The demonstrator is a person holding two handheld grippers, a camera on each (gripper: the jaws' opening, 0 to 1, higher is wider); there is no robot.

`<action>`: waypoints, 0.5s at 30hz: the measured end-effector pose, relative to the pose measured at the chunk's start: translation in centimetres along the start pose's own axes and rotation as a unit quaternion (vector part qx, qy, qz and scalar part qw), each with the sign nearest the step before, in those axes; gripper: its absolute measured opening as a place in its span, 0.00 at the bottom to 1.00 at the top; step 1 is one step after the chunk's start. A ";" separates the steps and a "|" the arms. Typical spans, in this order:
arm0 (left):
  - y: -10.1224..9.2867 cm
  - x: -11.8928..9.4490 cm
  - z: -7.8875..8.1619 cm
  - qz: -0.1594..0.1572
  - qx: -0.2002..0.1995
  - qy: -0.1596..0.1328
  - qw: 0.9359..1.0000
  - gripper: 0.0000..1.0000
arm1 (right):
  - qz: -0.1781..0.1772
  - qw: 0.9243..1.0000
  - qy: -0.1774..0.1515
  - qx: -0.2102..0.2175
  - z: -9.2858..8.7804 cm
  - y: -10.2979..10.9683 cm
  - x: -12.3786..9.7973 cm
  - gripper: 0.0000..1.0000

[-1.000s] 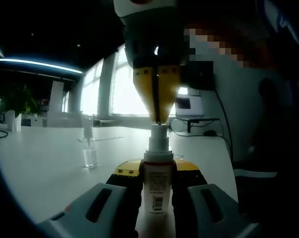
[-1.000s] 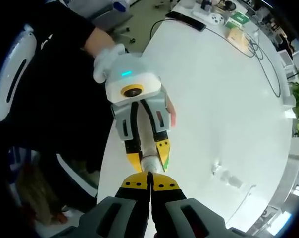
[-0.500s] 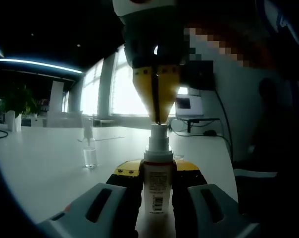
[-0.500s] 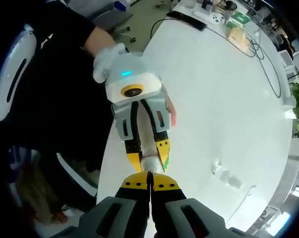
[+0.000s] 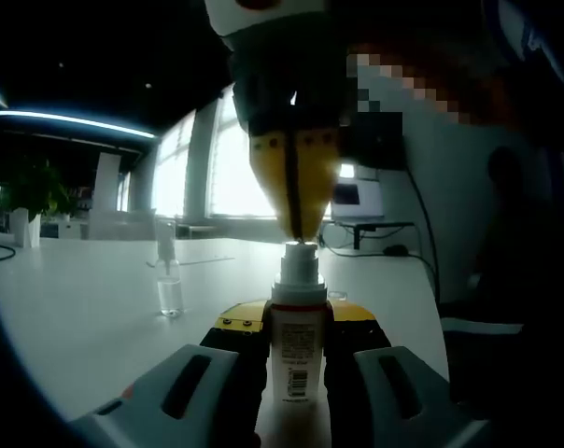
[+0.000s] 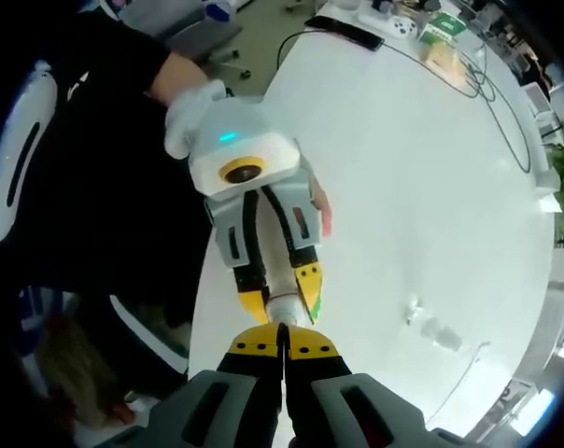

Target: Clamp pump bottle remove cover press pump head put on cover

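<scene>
The pump bottle (image 5: 295, 350) stands upright on the white table (image 5: 86, 317), pinched by its body between the two jaws of the left gripper (image 5: 294, 359); in the right gripper view the same bottle (image 6: 284, 303) shows end-on between the yellow tips of the left gripper (image 6: 282, 291). Directly above the bottle, the right gripper (image 5: 292, 210) points straight down, its jaws pressed together into one narrow wedge whose tip sits on the pump head (image 5: 298, 257). In its own view the right gripper (image 6: 283, 347) shows the same closed pair of yellow tips meeting over the top of the bottle.

The head is bare, with no cover on it, so the step in hand appears to be the press on the pump head. Whether the head is already pushed down cannot be told.

To the left of the bottle and farther back on the table stands a small clear piece (image 5: 169, 289), probably the removed cover; in the right gripper view it (image 6: 430, 325) lies well apart from the bottle, out on the open table.

The next move likely calls for lifting the closed tip straight off the head, opening the right jaws, reaching over to the clear piece and bringing it back squarely above the bottle, while the left gripper keeps its clamp steady.
</scene>
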State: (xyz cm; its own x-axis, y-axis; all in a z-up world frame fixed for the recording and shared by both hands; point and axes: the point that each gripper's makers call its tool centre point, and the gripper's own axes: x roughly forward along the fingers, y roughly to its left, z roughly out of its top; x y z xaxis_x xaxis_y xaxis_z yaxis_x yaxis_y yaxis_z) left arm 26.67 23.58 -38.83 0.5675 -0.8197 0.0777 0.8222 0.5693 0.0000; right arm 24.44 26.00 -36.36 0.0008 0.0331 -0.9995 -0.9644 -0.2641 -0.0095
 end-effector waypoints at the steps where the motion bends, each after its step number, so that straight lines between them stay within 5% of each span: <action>1: 0.0 0.0 0.0 0.000 0.000 0.000 1.000 0.13 | 0.000 1.000 0.003 -0.001 0.0 0.0 0.0 0.00; 15: -0.1 0.0 0.0 -0.001 -0.001 0.000 1.000 0.13 | -0.010 1.000 -0.020 -0.015 -0.1 0.0 -0.8 0.00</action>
State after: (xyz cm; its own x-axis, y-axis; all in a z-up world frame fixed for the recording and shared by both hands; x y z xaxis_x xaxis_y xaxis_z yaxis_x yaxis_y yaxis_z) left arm 26.65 23.52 -38.80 0.5657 -0.8209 0.0782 0.8234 0.5674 -0.0011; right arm 24.46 25.84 -35.58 0.0099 0.0765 -0.9970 -0.9558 -0.2922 -0.0319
